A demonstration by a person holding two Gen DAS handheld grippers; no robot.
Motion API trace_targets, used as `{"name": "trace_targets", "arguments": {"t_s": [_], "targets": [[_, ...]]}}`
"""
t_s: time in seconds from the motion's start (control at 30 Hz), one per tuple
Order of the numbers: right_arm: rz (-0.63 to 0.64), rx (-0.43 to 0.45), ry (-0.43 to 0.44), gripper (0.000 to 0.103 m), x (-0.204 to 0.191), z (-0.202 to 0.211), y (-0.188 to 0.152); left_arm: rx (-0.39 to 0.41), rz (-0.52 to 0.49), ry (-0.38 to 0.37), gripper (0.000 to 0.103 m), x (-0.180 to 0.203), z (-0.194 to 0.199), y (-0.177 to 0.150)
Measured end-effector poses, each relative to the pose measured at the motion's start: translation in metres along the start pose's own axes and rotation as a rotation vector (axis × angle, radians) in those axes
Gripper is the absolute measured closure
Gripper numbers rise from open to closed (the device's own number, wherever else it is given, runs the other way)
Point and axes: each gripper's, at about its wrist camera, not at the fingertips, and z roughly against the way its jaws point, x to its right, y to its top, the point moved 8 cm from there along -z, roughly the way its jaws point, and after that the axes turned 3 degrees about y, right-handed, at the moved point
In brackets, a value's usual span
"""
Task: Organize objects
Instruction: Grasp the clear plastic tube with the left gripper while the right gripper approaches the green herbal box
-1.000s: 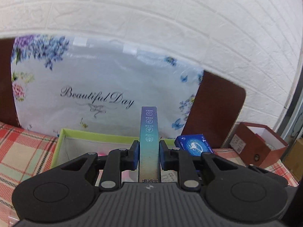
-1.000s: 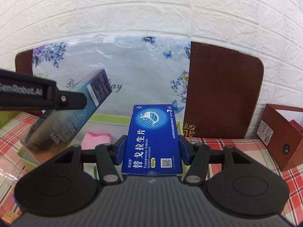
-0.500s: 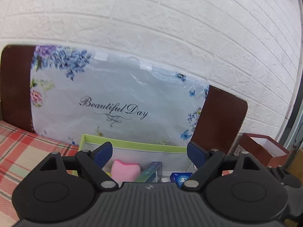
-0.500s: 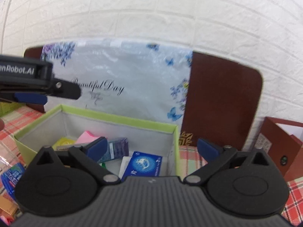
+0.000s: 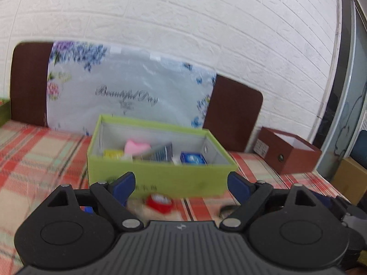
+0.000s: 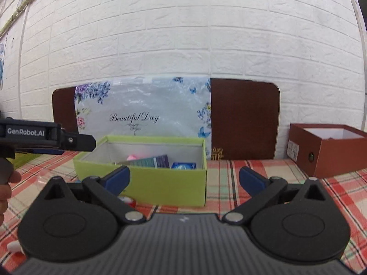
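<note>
Both grippers, left gripper (image 5: 180, 183) and right gripper (image 6: 183, 178), stand released before the green box (image 6: 160, 183); its light, stiff cartons suit flat-side grasps.

Bright, even light w/ soft shadows, no real glare. Left wrist view is motion-blurred, esp. the green box (image 5: 160, 178). Fisheye bends brick wall (image 6: 183, 34) lines at edges.

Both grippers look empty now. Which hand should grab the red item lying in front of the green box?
Left, probably. The red item lies between the left gripper's open fingers, just before the green box. From the right gripper, also open and empty, it shows only partly, behind its left finger.
</note>
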Motion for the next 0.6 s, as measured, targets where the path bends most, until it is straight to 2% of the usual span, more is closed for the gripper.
{"name": "trace_targets", "arguments": {"t_s": [0.23, 0.37, 0.5, 0.6], "targets": [[-0.064, -0.148, -0.066, 0.0, 0.008, 0.032, -0.071, -0.113, 0.043, -0.007, 0.012, 0.0, 0.01, -0.058], [-0.111, -0.214, -0.112, 0.0, 0.017, 0.04, -0.1, -0.183, 0.046, -0.038, 0.012, 0.009, 0.011, -0.086], [-0.123, -0.241, -0.16, 0.0, 0.028, 0.037, -0.106, -0.198, -0.023, -0.037, 0.012, 0.02, 0.011, -0.098], [-0.117, -0.251, -0.193, 0.0, 0.032, 0.026, -0.103, -0.206, -0.036, -0.021, 0.012, 0.02, 0.01, -0.101]]}}
